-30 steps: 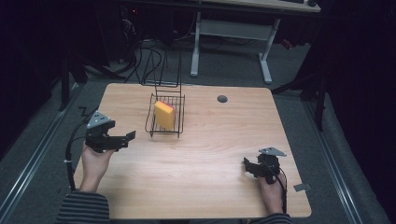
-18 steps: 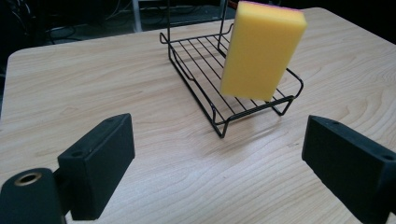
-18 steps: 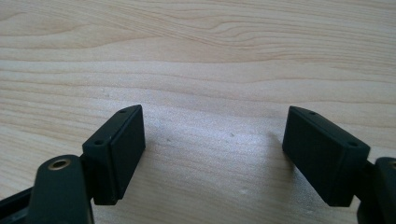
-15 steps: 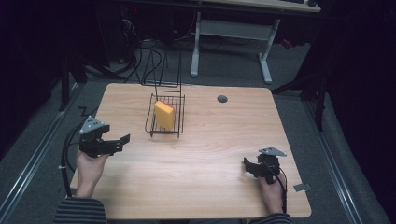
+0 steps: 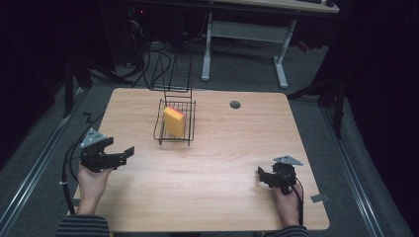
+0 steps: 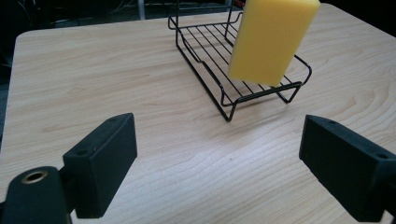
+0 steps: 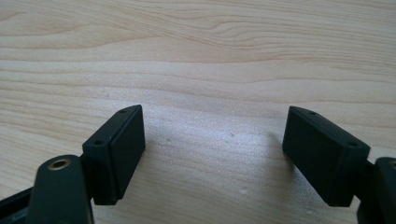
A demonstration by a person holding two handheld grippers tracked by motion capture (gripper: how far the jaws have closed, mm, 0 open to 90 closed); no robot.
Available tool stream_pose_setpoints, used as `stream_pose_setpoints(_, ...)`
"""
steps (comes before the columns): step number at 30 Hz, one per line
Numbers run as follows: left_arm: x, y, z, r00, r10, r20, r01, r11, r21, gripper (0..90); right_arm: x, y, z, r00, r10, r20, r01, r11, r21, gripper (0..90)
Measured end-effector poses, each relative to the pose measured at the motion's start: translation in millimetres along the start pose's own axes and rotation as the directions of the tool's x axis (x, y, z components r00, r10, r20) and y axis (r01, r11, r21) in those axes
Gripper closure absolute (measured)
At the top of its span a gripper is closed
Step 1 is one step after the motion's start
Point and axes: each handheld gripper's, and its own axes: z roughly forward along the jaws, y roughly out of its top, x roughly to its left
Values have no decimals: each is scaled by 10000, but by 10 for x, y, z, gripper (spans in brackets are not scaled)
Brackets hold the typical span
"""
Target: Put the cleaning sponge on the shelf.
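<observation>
We are holding the left gripper (image 5: pixel 123 154) with its jaws wide apart and nothing between them, hovering over the bench near its left edge and aiming toward the wire rack (image 6: pixel 205 70). We are resting the right gripper (image 5: pixel 262 176) low near the bench's front right corner, its jaws likewise spread and empty, facing bare wood (image 7: pixel 201 60). The yellow sponge (image 5: pixel 174 121) is standing on edge inside the rack, toward the back of the bench and left of its middle, leaning against the wires. Its long axis is running up and slightly tilted, with its broad face turned to our left gripper. We judge the sponge is already sitting racked, and neither gripper is touching it.
</observation>
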Motion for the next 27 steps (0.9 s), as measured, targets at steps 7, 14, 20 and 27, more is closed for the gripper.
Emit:
stream_pose_setpoints(7, -5, -83, 30, 10000, -60, 73, 59, 9999, 128, 132, 0, 0, 0, 10000, -3, 0, 3, 10000, -1, 214)
stream_pose_setpoints(14, -5, -162, 67, 9997, -175, 151, 171, 9996, 228, 139, -2, 0, 0, 10000, -24, -1, 24, 10000, -6, 214)
stream_pose_setpoints(20, 5, -222, 89, 9995, -264, 170, 259, 9992, 311, 141, 4, 0, -1, 10000, 41, 0, -41, 10000, 10, 214)
stream_pose_setpoints(27, 11, -288, 117, 9992, -370, 176, 363, 9985, 413, 142, 0, 0, 0, 10000, 1, 1, -1, 10000, 0, 214)
